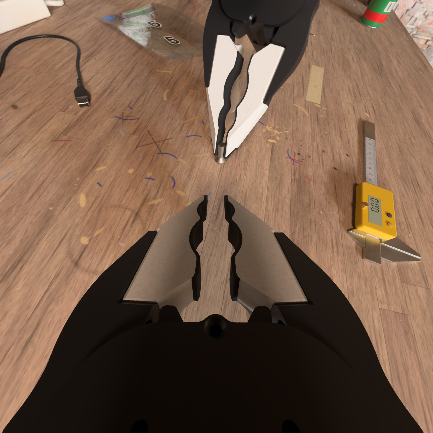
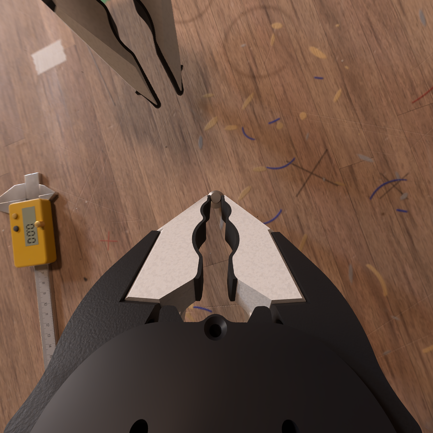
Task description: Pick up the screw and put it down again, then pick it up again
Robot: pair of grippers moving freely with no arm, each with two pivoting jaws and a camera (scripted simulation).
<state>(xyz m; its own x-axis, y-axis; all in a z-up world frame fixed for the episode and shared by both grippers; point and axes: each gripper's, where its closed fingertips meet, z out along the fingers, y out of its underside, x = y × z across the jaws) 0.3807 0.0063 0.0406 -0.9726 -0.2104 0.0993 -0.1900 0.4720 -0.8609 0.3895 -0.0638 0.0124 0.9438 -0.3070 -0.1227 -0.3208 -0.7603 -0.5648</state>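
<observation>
A small grey metal screw (image 1: 221, 158) stands upright with its flat head down, at the wooden table top (image 1: 117, 210); I cannot tell whether it touches. My right gripper (image 1: 220, 150) points down from the far side and is shut on the screw's shaft. In the right wrist view the screw (image 2: 215, 196) sits pinched between the tips of my right gripper (image 2: 215, 200). My left gripper (image 1: 216, 198) is open with a narrow gap and empty, a short way in front of the screw. It also shows in the right wrist view (image 2: 167, 98) at the upper left.
A yellow digital caliper (image 1: 375, 210) lies to the right, and shows in the right wrist view (image 2: 32, 232). A black USB cable (image 1: 82, 98), a clear plastic bag (image 1: 152, 30), a red-green can (image 1: 375, 14) and a tape strip (image 1: 315, 84) lie farther off.
</observation>
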